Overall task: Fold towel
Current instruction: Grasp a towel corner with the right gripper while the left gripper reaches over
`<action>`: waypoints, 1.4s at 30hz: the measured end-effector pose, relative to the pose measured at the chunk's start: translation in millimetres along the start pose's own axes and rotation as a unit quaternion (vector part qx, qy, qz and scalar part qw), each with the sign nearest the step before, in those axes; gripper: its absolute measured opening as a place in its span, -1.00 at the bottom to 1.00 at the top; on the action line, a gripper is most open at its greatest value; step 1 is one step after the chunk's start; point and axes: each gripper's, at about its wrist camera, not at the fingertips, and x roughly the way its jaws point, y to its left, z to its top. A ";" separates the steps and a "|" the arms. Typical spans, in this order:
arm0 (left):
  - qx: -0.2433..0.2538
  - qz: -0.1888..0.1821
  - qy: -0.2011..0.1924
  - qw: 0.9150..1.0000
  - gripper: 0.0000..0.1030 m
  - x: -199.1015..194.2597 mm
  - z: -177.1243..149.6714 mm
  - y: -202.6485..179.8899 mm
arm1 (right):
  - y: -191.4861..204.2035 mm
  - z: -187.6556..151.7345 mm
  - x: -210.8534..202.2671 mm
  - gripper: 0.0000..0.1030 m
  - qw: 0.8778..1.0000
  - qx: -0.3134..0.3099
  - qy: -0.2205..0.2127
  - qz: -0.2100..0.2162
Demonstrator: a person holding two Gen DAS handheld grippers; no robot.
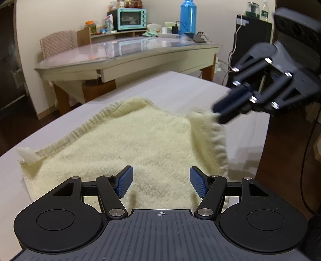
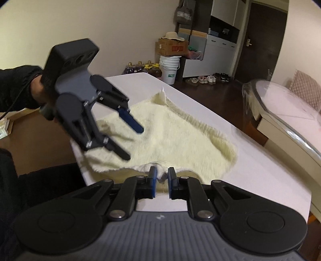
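Observation:
A cream fluffy towel [image 1: 140,144] lies spread on a white table [image 1: 180,90]. In the left wrist view my left gripper [image 1: 161,177] hovers open over the towel's near part, with nothing between its blue pads [image 1: 124,181]. My right gripper [image 1: 217,114] comes in from the upper right, shut on the towel's right corner, which is lifted and blurred. In the right wrist view the right gripper [image 2: 162,179] pinches a bunched towel [image 2: 180,136] corner between its pads. The left gripper [image 2: 131,141] hangs open above the towel at left, held by a hand in a dark sleeve [image 2: 18,86].
Behind the white table stands a glass-topped table [image 1: 128,58] with a teal oven [image 1: 131,19] and a blue flask [image 1: 188,17]. A padded chair [image 1: 58,43] is beside it. On the floor beyond are a white bucket [image 2: 170,69], a cardboard box [image 2: 171,48] and shoes [image 2: 202,79].

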 end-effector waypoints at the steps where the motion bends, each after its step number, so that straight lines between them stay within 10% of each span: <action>1: -0.001 0.001 0.000 1.000 0.31 0.2 -1.2 0.3 | -1.1 2.2 4.1 -0.74 1.000 -0.001 0.000 0.002; 10: -0.006 0.011 0.003 1.000 0.33 5.6 -11.5 4.5 | -9.6 0.7 23.5 -0.17 0.999 -0.038 -0.012 -0.008; 21: 0.016 0.019 -0.008 1.000 0.37 18.0 -4.1 1.2 | -31.9 0.8 30.3 -0.15 0.996 0.074 -0.001 0.054; 34: 0.049 0.034 -0.003 0.998 0.39 32.7 18.8 3.0 | -7.7 14.3 43.3 -0.07 0.972 -0.219 0.054 0.062; 42: 0.043 0.021 -0.007 0.999 0.39 40.2 29.4 11.5 | -9.6 14.5 59.8 -0.04 0.954 -0.280 0.072 0.077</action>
